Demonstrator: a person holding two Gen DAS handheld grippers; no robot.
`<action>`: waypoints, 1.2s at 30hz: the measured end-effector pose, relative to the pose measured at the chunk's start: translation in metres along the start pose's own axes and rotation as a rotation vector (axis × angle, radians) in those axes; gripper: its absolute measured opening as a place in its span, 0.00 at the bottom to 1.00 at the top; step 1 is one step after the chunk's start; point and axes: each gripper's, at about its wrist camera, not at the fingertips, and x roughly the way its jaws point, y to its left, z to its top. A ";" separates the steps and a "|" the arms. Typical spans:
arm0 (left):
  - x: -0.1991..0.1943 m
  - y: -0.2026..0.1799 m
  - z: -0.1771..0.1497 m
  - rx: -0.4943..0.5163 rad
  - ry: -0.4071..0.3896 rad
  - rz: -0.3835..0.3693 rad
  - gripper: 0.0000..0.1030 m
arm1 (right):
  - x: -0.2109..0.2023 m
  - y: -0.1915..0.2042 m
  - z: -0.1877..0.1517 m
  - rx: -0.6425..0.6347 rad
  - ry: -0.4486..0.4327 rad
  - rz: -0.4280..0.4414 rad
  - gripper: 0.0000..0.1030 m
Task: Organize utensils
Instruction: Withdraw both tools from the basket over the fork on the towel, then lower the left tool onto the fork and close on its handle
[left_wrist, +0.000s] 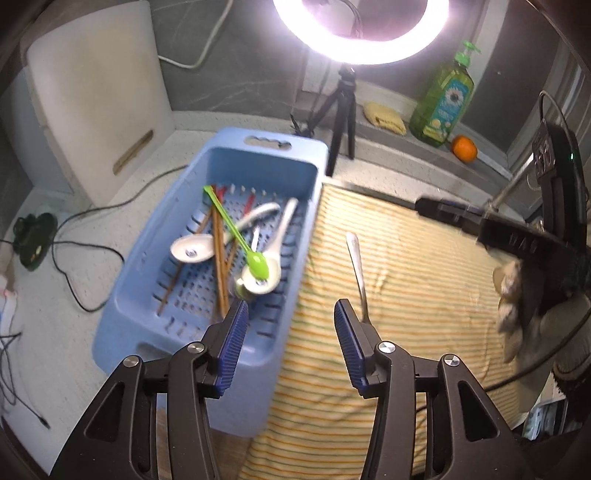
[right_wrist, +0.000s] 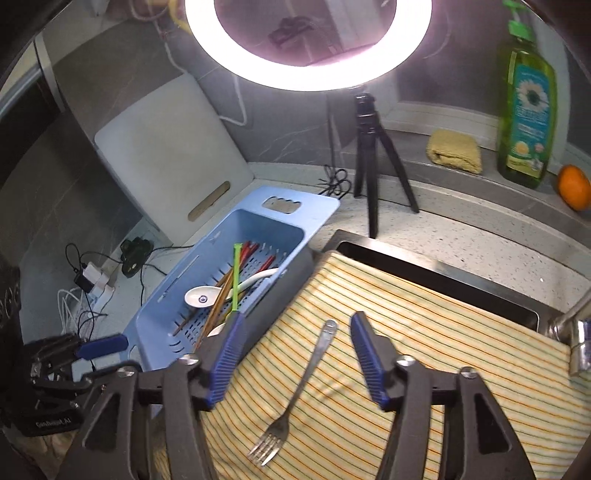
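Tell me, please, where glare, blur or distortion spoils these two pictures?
Left wrist view: the ring light blows out the top, and the blue basket and the person's hand are smeared. Right wrist view: the same lamp glares, fisheye bends the sink rim, yet the fork stays sharp.

Left gripper (left_wrist: 288, 325) angled downward, jaws apart, nothing between pads. Right gripper (right_wrist: 295, 339) angled downward, jaws wider apart, empty. Gloved hand (left_wrist: 511, 295) grips right tool.

Striped cloth (right_wrist: 424, 332) lies open beside the fork (right_wrist: 295, 391); basket (right_wrist: 177, 295) crowded with utensils
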 end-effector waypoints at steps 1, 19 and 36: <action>0.002 -0.003 -0.004 -0.001 0.007 -0.005 0.46 | -0.001 -0.005 -0.002 0.011 0.002 0.004 0.60; 0.049 -0.064 -0.045 0.026 0.159 -0.087 0.46 | 0.053 -0.039 -0.031 0.134 0.355 0.282 0.46; 0.093 -0.077 -0.052 0.018 0.224 -0.060 0.41 | 0.113 -0.049 -0.043 0.241 0.497 0.371 0.25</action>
